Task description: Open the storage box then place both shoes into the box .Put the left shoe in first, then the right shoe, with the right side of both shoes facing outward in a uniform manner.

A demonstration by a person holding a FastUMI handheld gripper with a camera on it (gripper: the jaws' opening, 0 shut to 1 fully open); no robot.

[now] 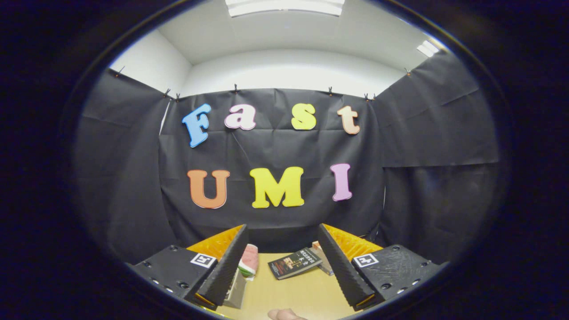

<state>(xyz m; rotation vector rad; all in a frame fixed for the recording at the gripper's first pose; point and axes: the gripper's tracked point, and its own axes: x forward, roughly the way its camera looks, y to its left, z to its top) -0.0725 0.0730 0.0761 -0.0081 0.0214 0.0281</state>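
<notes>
My gripper (282, 231) is held level above a wooden table (293, 295), pointing at the booth's back wall. Its two fingers stand wide apart with nothing between them, so it is open. Beyond the fingers, on the far part of the table, lies a dark book (294, 263). A pale grey, flat-sided thing (235, 291) sits close against the inner side of the left finger; I cannot tell what it is.
A watermelon-slice-shaped object (249, 261) stands by the left finger. A second, lighter book or box (323, 260) peeks out behind the right finger. A person's fingertip (284, 314) shows at the table's near edge.
</notes>
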